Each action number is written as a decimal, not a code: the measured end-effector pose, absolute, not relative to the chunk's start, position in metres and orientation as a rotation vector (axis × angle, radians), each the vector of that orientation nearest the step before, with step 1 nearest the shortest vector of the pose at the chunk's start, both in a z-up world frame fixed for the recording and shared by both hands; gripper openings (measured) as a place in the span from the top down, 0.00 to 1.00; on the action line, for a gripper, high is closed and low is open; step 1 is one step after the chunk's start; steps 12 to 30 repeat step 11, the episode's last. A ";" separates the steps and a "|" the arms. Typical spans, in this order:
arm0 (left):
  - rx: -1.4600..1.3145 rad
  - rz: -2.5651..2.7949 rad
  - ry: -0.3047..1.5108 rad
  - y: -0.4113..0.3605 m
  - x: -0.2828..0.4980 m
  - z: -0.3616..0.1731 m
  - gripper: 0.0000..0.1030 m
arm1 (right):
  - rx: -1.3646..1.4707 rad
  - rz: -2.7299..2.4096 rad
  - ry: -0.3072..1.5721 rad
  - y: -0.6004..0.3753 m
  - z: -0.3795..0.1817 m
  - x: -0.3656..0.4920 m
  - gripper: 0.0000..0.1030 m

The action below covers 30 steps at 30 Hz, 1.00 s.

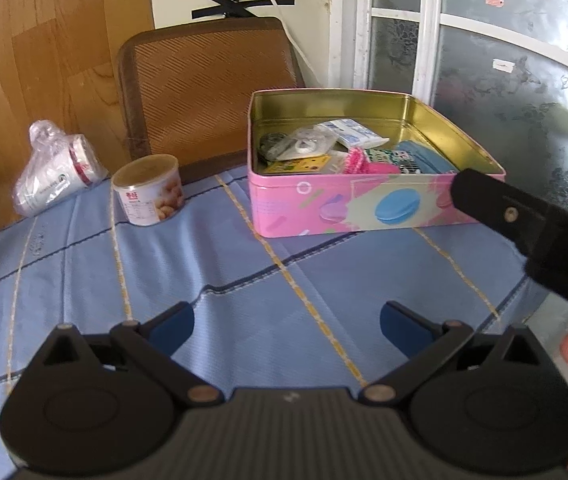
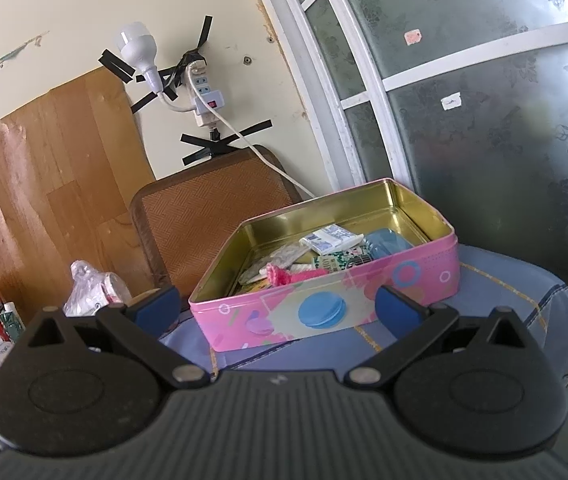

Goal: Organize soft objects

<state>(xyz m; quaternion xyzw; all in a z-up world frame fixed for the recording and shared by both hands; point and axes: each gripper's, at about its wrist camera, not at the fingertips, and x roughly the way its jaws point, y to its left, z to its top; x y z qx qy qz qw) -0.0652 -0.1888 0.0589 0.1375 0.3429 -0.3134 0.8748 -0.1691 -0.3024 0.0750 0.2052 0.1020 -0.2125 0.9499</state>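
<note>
Both grippers empty: left gripper [image 1: 287,322] and right gripper [image 2: 277,304] spread wide. Pink tin [image 1: 348,208] already loaded; judging task near done, next: find leftovers.

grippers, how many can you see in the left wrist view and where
2. The left gripper is open at the bottom, over the blue tablecloth. Part of the right gripper enters from the right, beside the pink tin.

A blue striped cloth [image 1: 211,256] covers the desk. Ahead of the left tongs [image 1: 286,322] stands the pink tin [image 1: 364,204]. Further left sit a can [image 1: 149,190] and a plastic bag [image 1: 53,170].
</note>
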 end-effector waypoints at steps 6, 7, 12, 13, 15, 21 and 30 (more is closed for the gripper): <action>0.247 -0.687 0.698 -0.187 -0.069 0.060 0.00 | 0.419 -0.437 0.208 -0.305 0.075 -0.170 0.00; 0.232 -0.702 0.684 -0.186 -0.070 0.060 0.00 | 0.419 -0.438 0.208 -0.305 0.074 -0.170 0.00; 0.186 -0.745 0.632 -0.182 -0.074 0.056 0.00 | 0.430 -0.441 0.220 -0.308 0.071 -0.169 0.00; 0.186 -0.745 0.632 -0.182 -0.074 0.056 0.00 | 0.430 -0.441 0.220 -0.308 0.071 -0.169 0.00; 0.186 -0.745 0.632 -0.182 -0.074 0.056 0.00 | 0.430 -0.441 0.220 -0.308 0.071 -0.169 0.00; 0.186 -0.745 0.632 -0.182 -0.074 0.056 0.00 | 0.430 -0.441 0.220 -0.308 0.071 -0.169 0.00; 0.186 -0.745 0.632 -0.182 -0.074 0.056 0.00 | 0.430 -0.441 0.220 -0.308 0.071 -0.169 0.00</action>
